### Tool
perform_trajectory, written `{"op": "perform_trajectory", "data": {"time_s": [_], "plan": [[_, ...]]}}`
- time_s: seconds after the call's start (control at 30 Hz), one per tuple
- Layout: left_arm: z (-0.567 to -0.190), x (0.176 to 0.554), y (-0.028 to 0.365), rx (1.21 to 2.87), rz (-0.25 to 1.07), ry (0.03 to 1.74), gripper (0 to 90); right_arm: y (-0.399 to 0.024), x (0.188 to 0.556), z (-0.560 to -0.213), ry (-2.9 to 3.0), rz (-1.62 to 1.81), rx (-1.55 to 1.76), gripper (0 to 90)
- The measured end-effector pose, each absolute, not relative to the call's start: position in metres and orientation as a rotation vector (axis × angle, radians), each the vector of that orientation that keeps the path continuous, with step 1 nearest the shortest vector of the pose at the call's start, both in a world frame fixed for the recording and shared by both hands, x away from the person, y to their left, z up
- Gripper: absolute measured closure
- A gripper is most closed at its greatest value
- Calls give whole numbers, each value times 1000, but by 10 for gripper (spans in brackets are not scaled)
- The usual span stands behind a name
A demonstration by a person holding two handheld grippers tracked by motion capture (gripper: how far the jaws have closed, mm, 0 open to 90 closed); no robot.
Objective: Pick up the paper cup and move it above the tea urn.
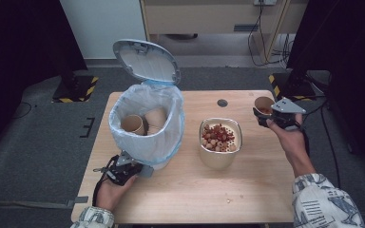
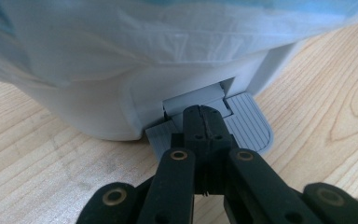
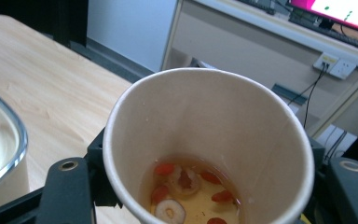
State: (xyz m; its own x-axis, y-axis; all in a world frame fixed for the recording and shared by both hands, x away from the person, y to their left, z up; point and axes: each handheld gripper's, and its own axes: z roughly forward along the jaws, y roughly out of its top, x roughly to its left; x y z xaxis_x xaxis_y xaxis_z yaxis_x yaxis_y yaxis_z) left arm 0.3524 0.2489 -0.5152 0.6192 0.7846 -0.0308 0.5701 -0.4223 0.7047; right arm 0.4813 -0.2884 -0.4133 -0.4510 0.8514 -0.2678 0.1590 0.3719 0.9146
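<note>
Right gripper (image 1: pixel 266 115): I have it clenched round a paper cup (image 3: pixel 209 149), held above the desk's (image 1: pixel 180 190) right edge.
Paper cup: upright, amber liquid with red berries and pale slices at the bottom.
Left gripper (image 2: pixel 204 122): my jaws are closed together with nothing between them, tips resting on the grey pedal (image 2: pixel 242 126) of the bin (image 1: pixel 147 123).
Bin: lid (image 1: pixel 145 61) raised, lined with a bag; paper cups inside.
Bowl (image 1: pixel 220 142): mid-desk, between bin and right gripper, filled with berries.

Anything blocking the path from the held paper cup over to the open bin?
The bowl of leftovers sits on the table between the paper cup in the right gripper and the bin; the raised cup could probably pass above it. Lid is up.
</note>
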Motion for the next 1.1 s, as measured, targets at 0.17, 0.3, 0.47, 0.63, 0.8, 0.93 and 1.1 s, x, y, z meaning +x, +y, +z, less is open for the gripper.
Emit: {"op": "perform_trajectory", "data": {"time_s": [0.17, 0.3, 0.47, 0.63, 0.8, 0.93, 1.1], "plan": [[-515, 353, 249, 2147, 395, 1059, 900, -286, 485, -400, 1847, 1110, 835, 322], [-515, 353, 249, 2146, 393, 1058, 900, -283, 486, -394, 1853, 1110, 808, 322], [-515, 352, 249, 2147, 396, 1057, 900, -278, 488, -389, 1851, 1114, 769, 322], [-515, 352, 249, 2147, 396, 1058, 900, -273, 492, -384, 1863, 1094, 722, 322], [-515, 352, 249, 2146, 396, 1059, 900, -269, 494, -376, 1849, 1084, 673, 321], [-515, 352, 249, 2147, 396, 1058, 900, -267, 496, -368, 1847, 1068, 632, 319], [-515, 353, 249, 2147, 395, 1057, 900, -263, 498, -358, 1845, 1056, 599, 319]]}}
